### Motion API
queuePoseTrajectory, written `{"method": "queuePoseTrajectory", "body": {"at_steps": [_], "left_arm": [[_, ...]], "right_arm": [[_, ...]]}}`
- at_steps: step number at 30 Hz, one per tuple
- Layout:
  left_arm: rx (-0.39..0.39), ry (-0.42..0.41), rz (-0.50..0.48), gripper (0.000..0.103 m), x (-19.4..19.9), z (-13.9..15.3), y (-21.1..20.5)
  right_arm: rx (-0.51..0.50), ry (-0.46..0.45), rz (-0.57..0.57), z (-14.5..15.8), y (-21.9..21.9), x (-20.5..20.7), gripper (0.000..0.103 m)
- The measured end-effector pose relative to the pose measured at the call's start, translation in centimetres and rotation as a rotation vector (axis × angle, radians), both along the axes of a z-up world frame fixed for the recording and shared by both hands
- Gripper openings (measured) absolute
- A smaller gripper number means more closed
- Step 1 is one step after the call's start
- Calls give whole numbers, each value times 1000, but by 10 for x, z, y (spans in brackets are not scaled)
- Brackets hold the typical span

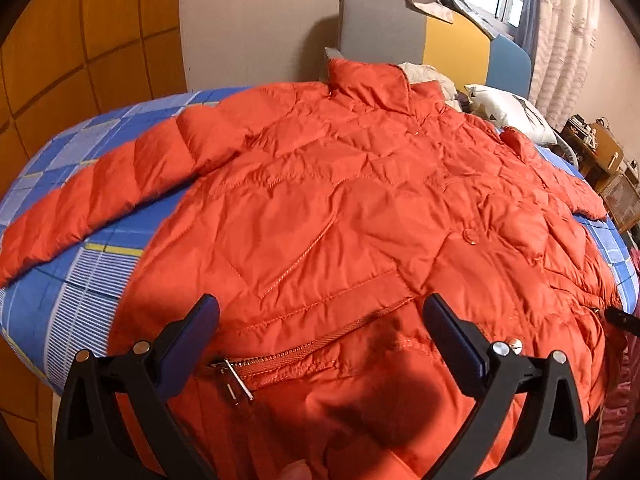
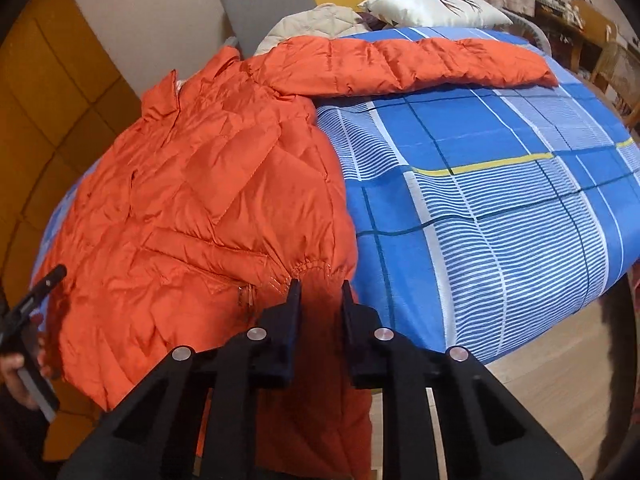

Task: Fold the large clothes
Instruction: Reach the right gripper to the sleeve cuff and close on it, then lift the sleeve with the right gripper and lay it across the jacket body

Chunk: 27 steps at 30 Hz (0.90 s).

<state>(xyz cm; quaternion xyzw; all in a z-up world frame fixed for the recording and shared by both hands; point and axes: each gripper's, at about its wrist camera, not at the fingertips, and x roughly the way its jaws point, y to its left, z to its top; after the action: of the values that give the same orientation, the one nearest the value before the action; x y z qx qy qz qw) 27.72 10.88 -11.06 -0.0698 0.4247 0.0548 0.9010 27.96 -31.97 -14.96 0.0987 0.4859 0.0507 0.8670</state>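
Note:
An orange puffer jacket point(image 1: 340, 208) lies spread front-up on the bed, collar toward the headboard, one sleeve stretched out to the left. My left gripper point(image 1: 320, 312) is open, its jaws wide apart just above the jacket's bottom hem near a pocket zipper point(image 1: 240, 368). In the right wrist view the jacket point(image 2: 192, 200) fills the left half, its other sleeve point(image 2: 440, 60) lying across the bed. My right gripper point(image 2: 319, 286) has its jaws close together around the gathered hem edge at the jacket's right side. The left gripper's finger point(image 2: 44, 284) shows at the far left.
The bed has a blue checked sheet point(image 2: 500, 200). A white pillow point(image 2: 432, 10) and a beige garment point(image 2: 316, 18) lie near the grey, yellow and blue headboard point(image 1: 384, 24). Wooden furniture point(image 1: 604, 160) stands to the right of the bed. Wood floor point(image 2: 552, 380) shows below the bed edge.

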Motion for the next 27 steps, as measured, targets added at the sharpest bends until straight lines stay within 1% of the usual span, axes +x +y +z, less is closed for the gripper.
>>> {"method": "queuePoseTrajectory", "body": {"at_steps": [2,3,4,5,6,7,9,13,14,15,16,17,18,19,20,22,24,26,27], "left_arm": [[1,6,-3,101,3,-5,-1],[-1,10,-2,101,4,-7,-2],[-8,17,0,101,6,-10,-2],[-17,21,0,101,7,-12,-1],[-20,21,2,101,8,-12,-1],[-20,19,11,101,12,-13,0],[-23,16,15,101,14,-12,0],[-43,23,27,101,29,-8,6],[-54,24,33,101,34,-7,8],[-57,24,38,101,37,-6,10],[-57,27,47,101,44,-6,12],[-58,30,52,101,47,-6,13],[-71,38,58,101,54,-7,16],[-80,46,60,101,58,-8,17],[-83,60,65,101,64,-8,18],[-81,81,78,101,71,-7,20],[-78,106,81,101,78,-4,20],[-70,122,92,101,86,3,20],[-74,128,88,101,87,5,19]], "right_arm": [[14,10,26,2,-2,4,18],[41,14,31,3,-7,6,23],[64,14,21,4,-13,7,38],[97,5,-7,7,-24,10,48],[108,-14,-52,10,-36,15,65],[109,-35,-104,14,-50,22,72],[149,-65,-186,17,-78,40,72],[193,-132,-400,15,-147,95,72],[208,-137,-445,13,-161,107,72],[228,-143,-506,8,-182,125,70],[236,-146,-535,6,-193,133,68],[236,-146,-590,1,-209,149,66],[236,-144,-646,-5,-225,164,62],[243,-141,-675,-8,-235,172,61],[250,-133,-732,-15,-250,185,61],[267,-118,-823,-25,-271,198,61],[333,-133,-885,-29,-288,205,60],[364,-137,-918,-27,-300,212,60],[365,-131,-919,-27,-302,215,51]]}}
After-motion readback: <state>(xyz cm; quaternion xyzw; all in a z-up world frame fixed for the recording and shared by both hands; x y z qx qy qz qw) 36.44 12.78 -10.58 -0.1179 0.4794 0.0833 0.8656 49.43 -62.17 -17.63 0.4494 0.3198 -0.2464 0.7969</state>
